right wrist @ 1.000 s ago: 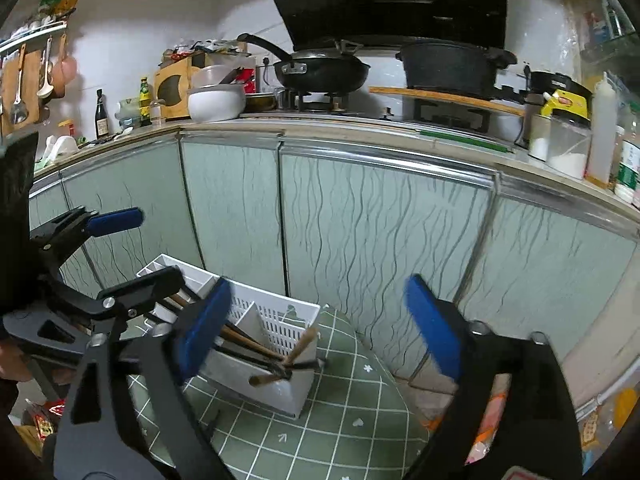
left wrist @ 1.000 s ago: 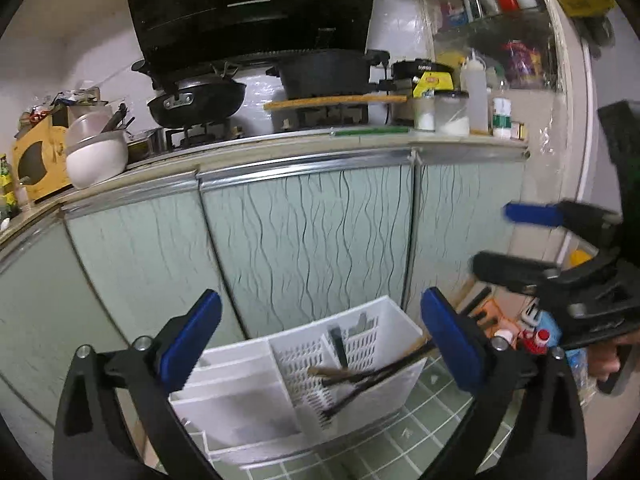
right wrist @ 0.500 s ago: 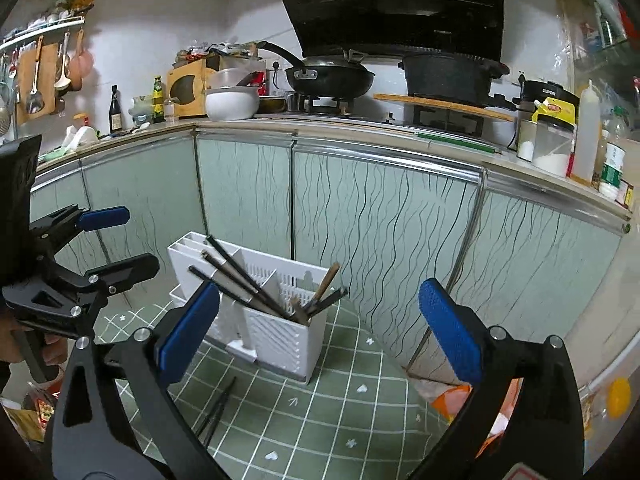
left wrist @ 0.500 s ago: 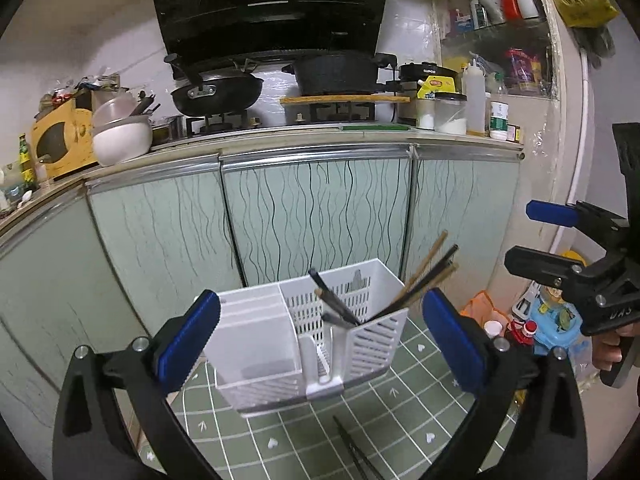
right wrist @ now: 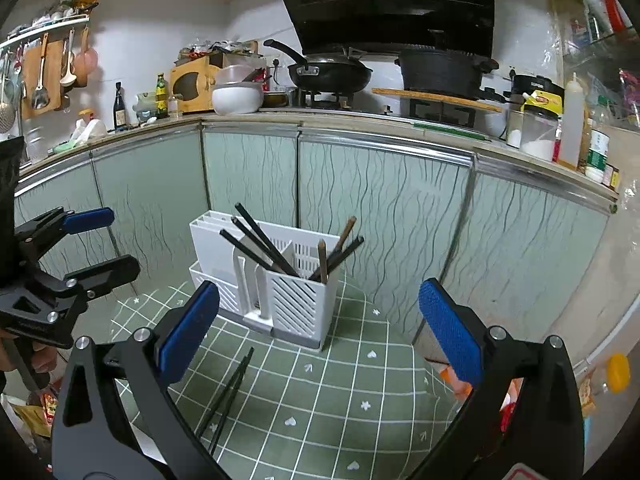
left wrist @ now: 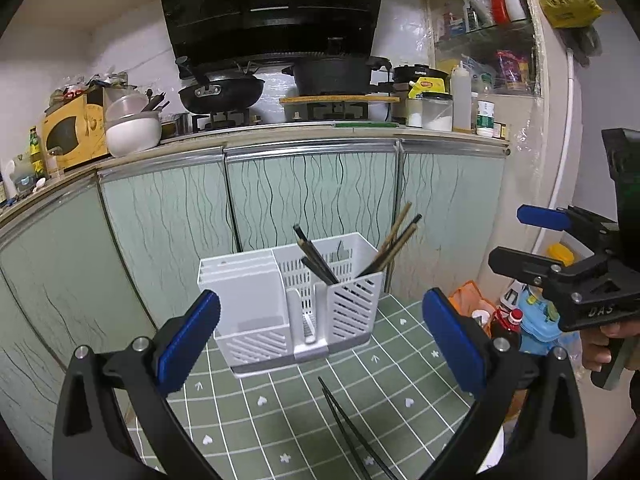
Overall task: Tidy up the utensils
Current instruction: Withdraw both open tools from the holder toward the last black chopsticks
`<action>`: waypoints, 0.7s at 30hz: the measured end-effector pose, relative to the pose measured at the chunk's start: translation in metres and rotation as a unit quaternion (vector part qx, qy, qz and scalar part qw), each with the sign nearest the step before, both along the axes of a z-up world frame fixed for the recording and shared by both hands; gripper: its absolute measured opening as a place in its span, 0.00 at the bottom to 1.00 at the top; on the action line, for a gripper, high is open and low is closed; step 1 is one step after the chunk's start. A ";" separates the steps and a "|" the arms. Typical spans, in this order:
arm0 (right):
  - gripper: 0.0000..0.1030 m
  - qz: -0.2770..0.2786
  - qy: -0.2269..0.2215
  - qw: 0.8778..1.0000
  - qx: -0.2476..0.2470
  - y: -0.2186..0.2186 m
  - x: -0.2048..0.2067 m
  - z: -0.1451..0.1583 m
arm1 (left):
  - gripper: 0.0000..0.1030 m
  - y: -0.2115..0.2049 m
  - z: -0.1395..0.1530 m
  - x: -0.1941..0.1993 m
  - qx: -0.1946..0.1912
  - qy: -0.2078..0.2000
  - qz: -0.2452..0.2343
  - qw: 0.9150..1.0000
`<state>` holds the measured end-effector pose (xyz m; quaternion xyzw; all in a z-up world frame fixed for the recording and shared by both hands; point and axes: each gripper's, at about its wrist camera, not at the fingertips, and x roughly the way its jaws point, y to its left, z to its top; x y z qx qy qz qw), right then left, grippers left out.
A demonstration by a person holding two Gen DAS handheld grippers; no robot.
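A white plastic utensil holder [left wrist: 292, 308] stands upright at the middle of both views, on a green mat [left wrist: 280, 408] printed with a white grid and small hearts. Its walls are slotted, with diagonal slits low on the front, a grey base, and dividers that split it into compartments. Dark chopsticks [left wrist: 316, 258] lean left out of the middle compartment; brown wooden chopsticks [left wrist: 394, 240] lean right from the right one. A loose black pair of chopsticks [left wrist: 348, 428] lies flat on the mat, in the lower centre of the frame, apart from the holder. The left hand-held gripper [left wrist: 320, 340] and the right hand-held gripper [right wrist: 320, 328] are both spread wide with nothing between their blue pads.
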<state>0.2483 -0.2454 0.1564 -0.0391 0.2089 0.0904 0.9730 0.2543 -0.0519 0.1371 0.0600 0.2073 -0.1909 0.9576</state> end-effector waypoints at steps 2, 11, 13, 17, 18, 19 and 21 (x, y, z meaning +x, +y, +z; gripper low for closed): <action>0.93 -0.004 0.001 1.000 0.000 0.000 -0.007 -0.003 | 0.96 0.002 -0.004 -0.006 0.001 0.003 0.002 1.000; 0.93 -0.007 0.002 1.000 -0.001 0.004 -0.027 -0.017 | 0.96 0.016 -0.025 -0.022 -0.009 0.019 0.011 1.000; 0.93 -0.008 0.004 1.000 0.002 0.005 -0.030 -0.021 | 0.96 0.019 -0.031 -0.025 -0.002 0.019 0.021 1.000; 0.93 -0.006 0.008 1.000 -0.004 0.011 -0.033 -0.030 | 0.96 0.024 -0.042 -0.032 0.006 0.020 0.027 0.999; 0.93 -0.005 0.009 1.000 -0.005 0.012 -0.034 -0.033 | 0.96 0.026 -0.045 -0.034 0.005 0.021 0.027 0.999; 0.93 -0.004 0.010 1.000 -0.005 0.012 -0.035 -0.037 | 0.96 0.028 -0.049 -0.035 0.001 0.021 0.027 0.999; 0.93 -0.004 0.013 1.000 -0.006 0.014 -0.037 -0.044 | 0.96 0.032 -0.056 -0.036 0.002 0.024 0.031 0.999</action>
